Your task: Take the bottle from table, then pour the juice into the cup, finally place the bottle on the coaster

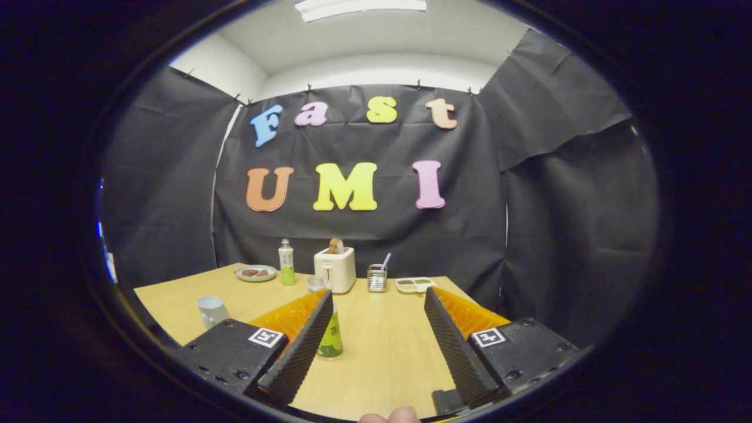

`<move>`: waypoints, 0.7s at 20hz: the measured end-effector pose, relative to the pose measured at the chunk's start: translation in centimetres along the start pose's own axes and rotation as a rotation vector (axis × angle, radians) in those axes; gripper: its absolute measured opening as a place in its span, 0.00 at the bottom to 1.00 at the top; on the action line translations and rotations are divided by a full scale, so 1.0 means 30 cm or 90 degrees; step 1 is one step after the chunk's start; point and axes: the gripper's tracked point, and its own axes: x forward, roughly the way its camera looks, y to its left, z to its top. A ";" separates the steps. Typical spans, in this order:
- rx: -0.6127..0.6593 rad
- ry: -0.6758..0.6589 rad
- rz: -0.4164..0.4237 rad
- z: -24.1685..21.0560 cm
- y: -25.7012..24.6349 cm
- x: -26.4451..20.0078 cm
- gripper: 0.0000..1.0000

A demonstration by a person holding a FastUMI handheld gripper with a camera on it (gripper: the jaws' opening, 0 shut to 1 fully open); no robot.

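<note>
1. At the far left of the tabletop [376,358] stands a white cup [211,310], upright, just beyond the gripper's left finger block. Its inside cannot be seen, so whether it holds anything is unclear.
2. Further back sits a small plate [255,273] with some reddish food on it, and just beside that a second bottle [286,262], upright, with green liquid in its lower part.
3. The bottle [331,338] closest to the gripper stands right against the inner face of the left finger [302,346], partly hidden behind it. It is clear, with green juice showing low in its body.
4. The gripper [379,299] is spread wide, pinching nothing; the bottle is at the left side of the gap, well apart from the right finger [455,346].
5. Handling, as a judgement: the bottle looks like thin plastic, light and smooth, likely to dent or slip if squeezed hard. The mid-body, above the liquid, seems the best place to take hold, with the bottle centred between the fingers first.
6. Behind the gap stand a clear glass [315,283], a white toaster [335,269] with a slice of bread in its slot, and a mesh holder [376,278] with a straw-like stick.
7. To the right lies a shallow divided tray [415,285] holding dark and green bits.
8. No coaster can be made out.
</note>
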 end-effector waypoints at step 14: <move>0.008 0.011 -0.056 -0.013 -0.030 0.008 1.00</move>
